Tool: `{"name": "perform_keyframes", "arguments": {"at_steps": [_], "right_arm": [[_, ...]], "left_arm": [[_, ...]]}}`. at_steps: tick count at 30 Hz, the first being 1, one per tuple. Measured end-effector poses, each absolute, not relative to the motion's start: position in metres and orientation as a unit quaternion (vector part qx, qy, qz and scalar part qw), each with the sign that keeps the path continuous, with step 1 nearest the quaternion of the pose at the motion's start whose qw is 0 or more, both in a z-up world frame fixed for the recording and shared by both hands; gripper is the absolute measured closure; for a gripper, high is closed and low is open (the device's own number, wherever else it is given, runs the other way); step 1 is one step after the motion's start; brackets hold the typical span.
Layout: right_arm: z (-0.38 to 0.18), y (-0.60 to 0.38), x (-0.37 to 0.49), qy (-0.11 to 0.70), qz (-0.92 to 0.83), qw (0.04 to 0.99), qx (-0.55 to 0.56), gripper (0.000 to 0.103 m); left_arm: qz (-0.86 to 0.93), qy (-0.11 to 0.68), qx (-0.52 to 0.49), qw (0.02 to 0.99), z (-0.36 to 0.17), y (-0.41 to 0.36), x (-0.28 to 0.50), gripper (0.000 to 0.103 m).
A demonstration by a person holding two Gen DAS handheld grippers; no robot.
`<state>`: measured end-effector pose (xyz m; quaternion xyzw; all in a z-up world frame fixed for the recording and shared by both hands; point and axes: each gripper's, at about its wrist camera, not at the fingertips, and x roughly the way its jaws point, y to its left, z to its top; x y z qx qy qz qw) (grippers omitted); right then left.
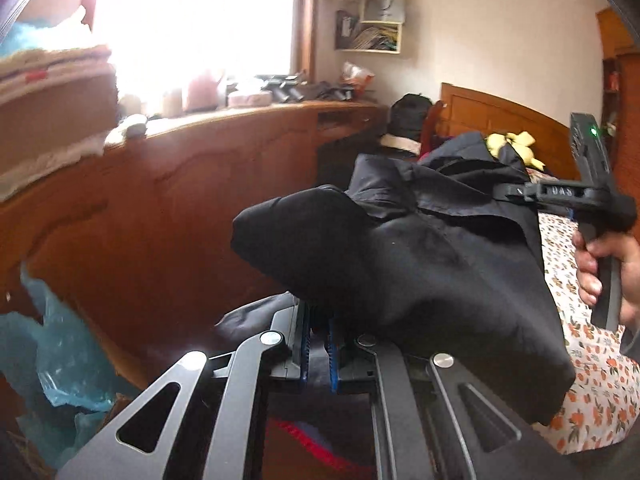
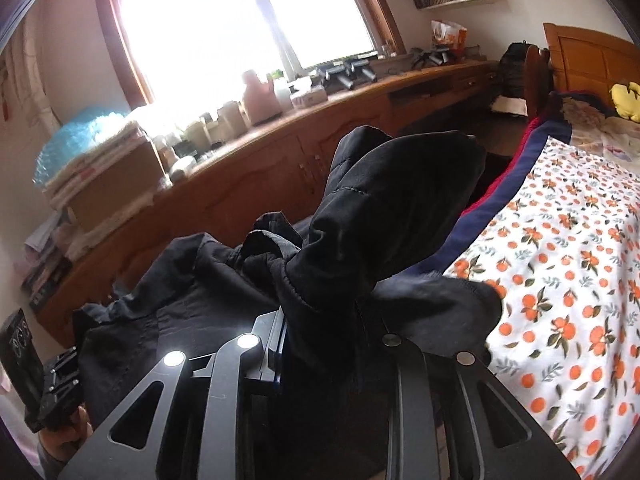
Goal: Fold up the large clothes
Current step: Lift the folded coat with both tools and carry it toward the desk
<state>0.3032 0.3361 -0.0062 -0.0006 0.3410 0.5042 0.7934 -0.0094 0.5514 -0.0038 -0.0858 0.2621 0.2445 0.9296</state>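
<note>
A large black garment [image 1: 432, 248] hangs in the air between my two grippers, beside the bed. My left gripper [image 1: 318, 332] is shut on one part of it, and the cloth bulges up over the blue pads [image 1: 306, 332]. My right gripper [image 2: 320, 320] is shut on another part of the black garment [image 2: 384, 208], which bunches upright above the jaws and hides the fingertips. In the left wrist view the right gripper [image 1: 520, 192] shows from the side, held by a hand [image 1: 600, 264], its tips buried in the cloth.
The bed with an orange-print sheet [image 2: 560, 264] lies to the right. A long wooden cabinet [image 2: 248, 184] with bottles and boxes runs under the bright window [image 2: 240, 20]. A blue plastic bag [image 1: 52, 344] and stacked boxes [image 1: 52, 92] sit at the left.
</note>
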Motion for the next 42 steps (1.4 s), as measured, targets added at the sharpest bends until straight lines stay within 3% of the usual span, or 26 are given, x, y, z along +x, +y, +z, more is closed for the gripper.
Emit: {"name": "perform_keyframes", "arguments": {"at_steps": [6,8,9,12,13,14,16,18,19,20,21,22,23,26,31,36,42], "right_arm": [[-0.042,0.348,0.305,0.353,0.456,0.815,-0.056,0.065],[-0.054,0.351,0.307,0.373,0.448,0.810,-0.065,0.049],[-0.057,0.349,0.305,0.375,0.447,0.809,-0.067,0.046],[-0.053,0.341,0.298,0.357,0.452,0.813,-0.078,0.029],[-0.050,0.338,0.295,0.347,0.451,0.818,-0.083,0.017],[-0.043,0.333,0.288,0.325,0.455,0.824,-0.092,0.015],[-0.032,0.326,0.275,0.288,0.465,0.829,-0.116,0.015],[-0.023,0.318,0.263,0.264,0.490,0.821,-0.127,0.022],[-0.021,0.316,0.260,0.263,0.500,0.815,-0.126,0.045],[-0.020,0.315,0.257,0.267,0.512,0.807,-0.127,0.065],[-0.020,0.315,0.254,0.274,0.517,0.801,-0.127,0.074],[-0.022,0.316,0.251,0.280,0.524,0.794,-0.127,0.092],[-0.023,0.316,0.249,0.282,0.528,0.791,-0.128,0.098],[-0.030,0.316,0.240,0.285,0.534,0.785,-0.134,0.098],[-0.029,0.299,0.230,0.288,0.540,0.781,-0.126,0.098],[-0.023,0.275,0.219,0.281,0.546,0.779,-0.122,0.098],[-0.014,0.228,0.205,0.277,0.537,0.790,-0.100,0.098]], "left_arm": [[0.256,0.272,-0.093,0.923,-0.019,0.569,-0.009,0.094],[0.260,0.276,-0.093,0.921,-0.021,0.573,-0.004,0.094],[0.261,0.278,-0.091,0.920,-0.021,0.572,-0.005,0.092],[0.274,0.277,-0.083,0.917,-0.017,0.568,-0.008,0.075],[0.280,0.274,-0.079,0.916,-0.014,0.566,-0.007,0.054],[0.287,0.265,-0.073,0.918,-0.010,0.564,-0.011,0.037],[0.288,0.252,-0.061,0.922,0.001,0.556,-0.020,0.034],[0.291,0.244,-0.047,0.924,0.011,0.545,-0.025,0.034],[0.289,0.238,-0.042,0.927,0.018,0.538,-0.026,0.034],[0.278,0.226,-0.037,0.933,0.028,0.528,-0.026,0.042],[0.268,0.221,-0.034,0.937,0.034,0.519,-0.025,0.048],[0.259,0.219,-0.030,0.940,0.040,0.510,-0.021,0.057],[0.249,0.217,-0.025,0.944,0.046,0.501,-0.015,0.069],[0.220,0.233,-0.019,0.947,0.049,0.486,0.009,0.086],[0.236,0.293,-0.026,0.926,0.013,0.500,0.039,0.096],[0.252,0.333,-0.063,0.906,-0.029,0.538,0.045,0.097],[0.268,0.310,-0.054,0.911,-0.021,0.527,0.043,0.097]]}}
